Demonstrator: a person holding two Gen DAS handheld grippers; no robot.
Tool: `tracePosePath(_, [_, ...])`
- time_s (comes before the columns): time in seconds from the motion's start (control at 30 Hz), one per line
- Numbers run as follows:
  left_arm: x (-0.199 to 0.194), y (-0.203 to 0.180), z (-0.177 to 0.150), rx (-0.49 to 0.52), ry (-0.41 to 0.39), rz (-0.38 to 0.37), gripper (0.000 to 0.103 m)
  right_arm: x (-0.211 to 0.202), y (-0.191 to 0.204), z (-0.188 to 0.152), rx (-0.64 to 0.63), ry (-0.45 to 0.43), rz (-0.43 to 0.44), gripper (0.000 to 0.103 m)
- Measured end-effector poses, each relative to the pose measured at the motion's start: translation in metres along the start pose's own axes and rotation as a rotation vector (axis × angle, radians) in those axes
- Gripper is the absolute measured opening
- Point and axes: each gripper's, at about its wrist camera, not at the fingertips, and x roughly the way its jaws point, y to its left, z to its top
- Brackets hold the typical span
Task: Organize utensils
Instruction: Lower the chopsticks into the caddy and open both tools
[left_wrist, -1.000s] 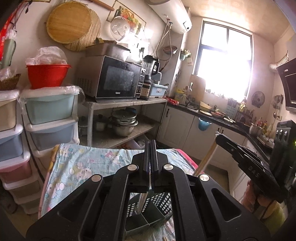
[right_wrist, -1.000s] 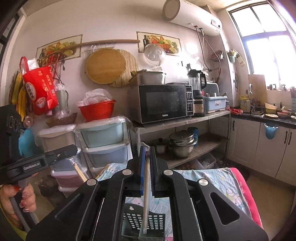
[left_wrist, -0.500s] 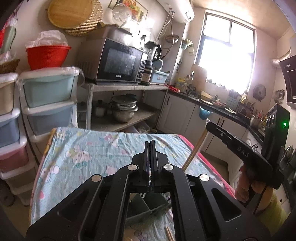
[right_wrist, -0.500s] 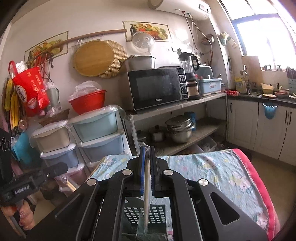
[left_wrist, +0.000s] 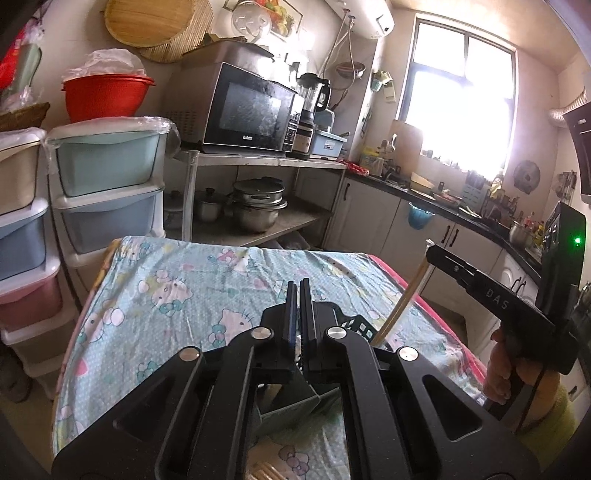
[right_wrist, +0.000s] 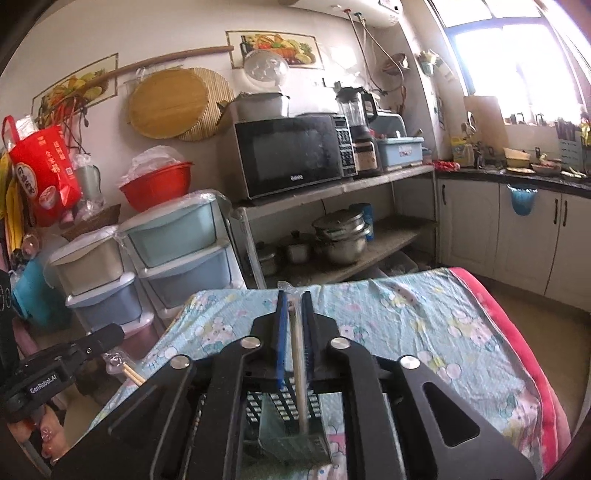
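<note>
While the right gripper (right_wrist: 293, 325) is opening its jaws, the wrapped chopsticks (right_wrist: 297, 354) stand almost upright between the pads, the lower end already inside a compartment of the dark utensil caddy (right_wrist: 291, 435) on the patterned tablecloth (right_wrist: 424, 325). They look light, stiff and thin, and the clear wrapper is probably slippery, so I would hold them near the middle, across the pair. The left gripper (left_wrist: 299, 314) is fully closed; the right view shows chopstick tips (right_wrist: 133, 374) beside it, so it probably pinches a pair.
</note>
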Motion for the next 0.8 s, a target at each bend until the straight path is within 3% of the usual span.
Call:
tracePosePath(0.07, [-0.002, 0.001, -0.003, -0.005, 0.001, 0.003, 0.0, -0.003, -0.002, -0.003, 0.009, 0.005, -0.011, 0.031])
tracePosePath(0.17, [-0.004, 0.002, -0.004, -0.011, 0.002, 0.007, 0.005, -0.008, -0.002, -0.008, -0.007, 0.004, -0.032, 0.032])
tracePosePath(0.27, [-0.007, 0.002, -0.006, -0.014, -0.001, 0.018, 0.023, -0.014, -0.001, -0.013, -0.027, -0.007, -0.051, 0.039])
tracePosePath(0.37, [-0.01, 0.002, -0.008, -0.019, -0.004, 0.025, 0.03, -0.021, -0.001, -0.016, -0.047, -0.015, -0.063, 0.044])
tracePosePath(0.67, [-0.024, 0.0, -0.012, -0.031, -0.03, 0.039, 0.074, -0.039, -0.002, -0.02, -0.068, -0.024, -0.065, 0.061])
tracePosePath(0.8, [-0.028, -0.001, -0.019, -0.033, -0.034, 0.048, 0.089, -0.046, -0.003, -0.023, -0.066, -0.024, -0.063, 0.069])
